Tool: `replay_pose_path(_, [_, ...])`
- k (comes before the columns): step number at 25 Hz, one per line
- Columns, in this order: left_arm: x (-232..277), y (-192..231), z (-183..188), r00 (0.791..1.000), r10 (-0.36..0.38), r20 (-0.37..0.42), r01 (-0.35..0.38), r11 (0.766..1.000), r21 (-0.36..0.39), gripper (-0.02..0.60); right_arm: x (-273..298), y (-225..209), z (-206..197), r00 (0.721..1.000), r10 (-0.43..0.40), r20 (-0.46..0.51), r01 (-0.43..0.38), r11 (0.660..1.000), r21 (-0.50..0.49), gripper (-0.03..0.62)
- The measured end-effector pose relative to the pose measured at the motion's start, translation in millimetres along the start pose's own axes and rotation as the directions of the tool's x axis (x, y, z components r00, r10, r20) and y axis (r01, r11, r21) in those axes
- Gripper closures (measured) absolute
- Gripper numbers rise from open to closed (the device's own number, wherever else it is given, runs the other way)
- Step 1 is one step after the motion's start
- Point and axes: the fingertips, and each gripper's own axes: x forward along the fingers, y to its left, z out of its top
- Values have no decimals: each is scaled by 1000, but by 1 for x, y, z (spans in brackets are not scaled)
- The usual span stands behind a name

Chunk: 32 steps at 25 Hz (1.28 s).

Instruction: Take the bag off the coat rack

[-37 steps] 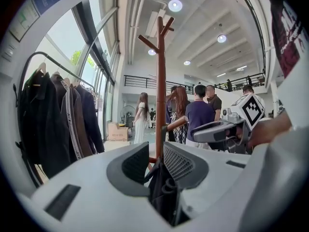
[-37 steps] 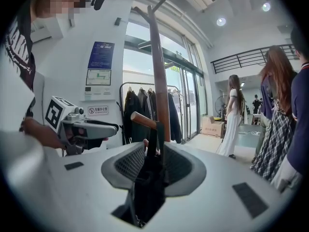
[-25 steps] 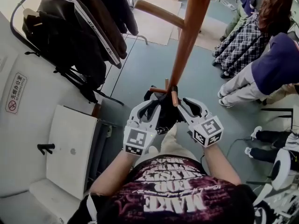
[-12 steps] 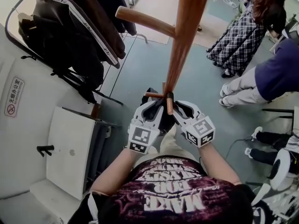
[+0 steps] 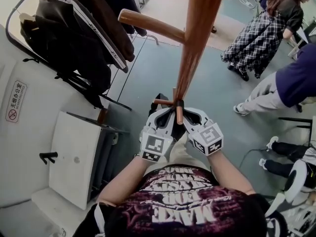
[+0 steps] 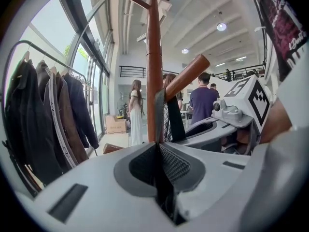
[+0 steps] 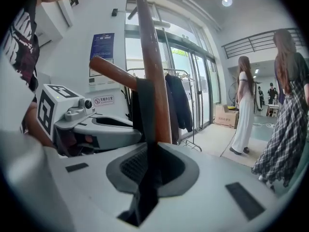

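The wooden coat rack pole (image 5: 195, 38) rises in front of me, with a short lower peg (image 5: 179, 113) pointing at me. A black bag (image 5: 160, 100) hangs below that peg, mostly hidden by the grippers. My left gripper (image 5: 168, 114) and right gripper (image 5: 188, 114) sit side by side at the peg. In the left gripper view the jaws (image 6: 158, 151) are shut on a black strap (image 6: 159, 115) that runs up to the peg (image 6: 186, 76). In the right gripper view the jaws (image 7: 149, 153) have just been closing, and they now pinch the strap (image 7: 146, 110).
A clothes rail with dark jackets (image 5: 79, 33) stands at the left. A white cabinet (image 5: 74, 162) is below it. Two people (image 5: 261, 38) (image 5: 291, 78) stand at the right, and another person's feet (image 5: 284, 149) show lower right.
Both grippers have drawn closer together and in under the lower peg. The right jaws, wide apart before, now sit closed on the strap.
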Motion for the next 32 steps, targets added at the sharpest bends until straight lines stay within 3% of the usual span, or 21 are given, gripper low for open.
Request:
replay_pose_path(4, [-4,4,-1,1000,7,0,-7,1000,-24,563,-1,2,0,1000,-18,7,18,1000,-9,580])
replay_pose_path(19, [-25,1,4,1000,-14,-3,13,996,-87,574,-16,9,4,1000,-2,-1,2,999,47,585])
replay_pose_path(32, [-74,-13,57,996,-34,76,40,996,-73,574,-58,44,49,995,17,93,-20,999,34,585])
